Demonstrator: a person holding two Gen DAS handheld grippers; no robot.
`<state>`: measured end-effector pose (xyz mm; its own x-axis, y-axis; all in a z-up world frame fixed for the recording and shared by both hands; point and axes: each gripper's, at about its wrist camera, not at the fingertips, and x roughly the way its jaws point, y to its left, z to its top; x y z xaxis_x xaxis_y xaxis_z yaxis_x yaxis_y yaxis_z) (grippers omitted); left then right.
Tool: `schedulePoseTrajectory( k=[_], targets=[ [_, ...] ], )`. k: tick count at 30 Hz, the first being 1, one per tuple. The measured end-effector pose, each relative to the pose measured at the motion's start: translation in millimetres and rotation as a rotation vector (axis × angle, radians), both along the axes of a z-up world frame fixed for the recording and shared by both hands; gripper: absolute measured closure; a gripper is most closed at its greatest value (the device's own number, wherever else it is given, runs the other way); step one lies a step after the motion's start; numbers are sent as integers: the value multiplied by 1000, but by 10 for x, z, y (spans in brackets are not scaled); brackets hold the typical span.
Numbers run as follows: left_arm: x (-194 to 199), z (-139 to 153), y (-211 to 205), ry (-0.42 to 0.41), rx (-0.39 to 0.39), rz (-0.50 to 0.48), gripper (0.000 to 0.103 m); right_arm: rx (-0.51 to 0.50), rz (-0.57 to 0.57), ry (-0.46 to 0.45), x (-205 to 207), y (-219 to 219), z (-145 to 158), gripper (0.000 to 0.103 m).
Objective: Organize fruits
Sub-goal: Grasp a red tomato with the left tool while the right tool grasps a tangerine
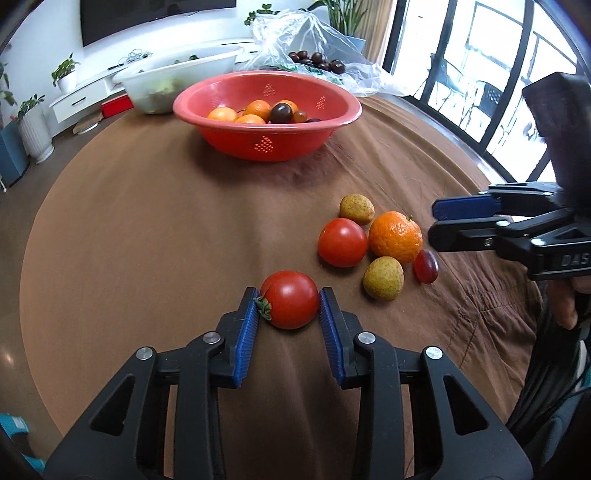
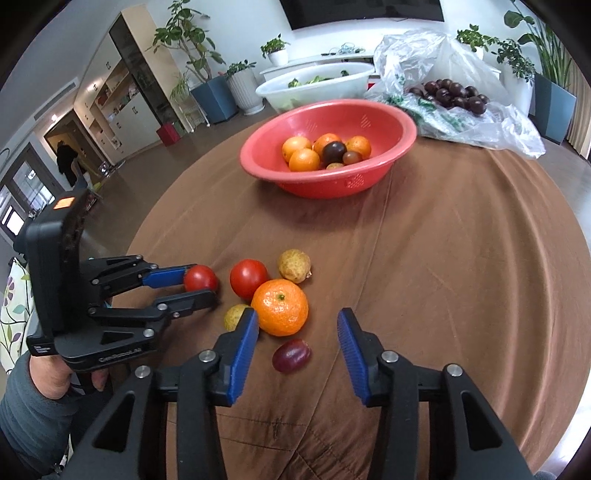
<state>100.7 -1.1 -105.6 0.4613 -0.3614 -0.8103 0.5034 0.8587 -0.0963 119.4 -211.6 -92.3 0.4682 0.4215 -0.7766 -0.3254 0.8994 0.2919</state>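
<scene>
My left gripper (image 1: pixel 289 295) is shut on a red tomato (image 1: pixel 291 301) that rests on the brown tablecloth; both blue pads touch its sides. From the right wrist view this gripper (image 2: pixel 201 284) and its tomato (image 2: pixel 201 277) sit at the left. To the right lie a second tomato (image 1: pixel 342 242), an orange (image 1: pixel 395 236), a red grape (image 1: pixel 425 266) and two yellow-green fruits (image 1: pixel 356 208) (image 1: pixel 383 277). My right gripper (image 2: pixel 298 315) stands open just before the orange (image 2: pixel 281 306), over the grape (image 2: pixel 291 355), touching neither. The red bowl (image 2: pixel 258 162) farther back holds oranges and dark fruits.
Behind the red bowl (image 1: pixel 229 136) stand a white basin (image 1: pixel 177 70) with greens and a clear plastic bag (image 1: pixel 295 33) with several dark plums (image 1: pixel 317 59). The round table's edge curves off on the left. A person's hand (image 2: pixel 51 376) holds the left gripper.
</scene>
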Motion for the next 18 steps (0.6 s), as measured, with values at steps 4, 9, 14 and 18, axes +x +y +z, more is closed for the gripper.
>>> schedulePoseTrajectory(
  k=[4,9,14,18],
  targets=[
    [-64,34,66,-3,-16,20,72,-7,29,27,85,61,-45,56],
    [-109,55,86,-6,-26,26,72,13,55,65,215,131,-101,56],
    [-118,39,89,1,-34,30,72,11,81,92,284,199,-137,56],
    [-111,-5,82,14,-29,29,72,31,87,118,299,182,-177,56]
  ],
)
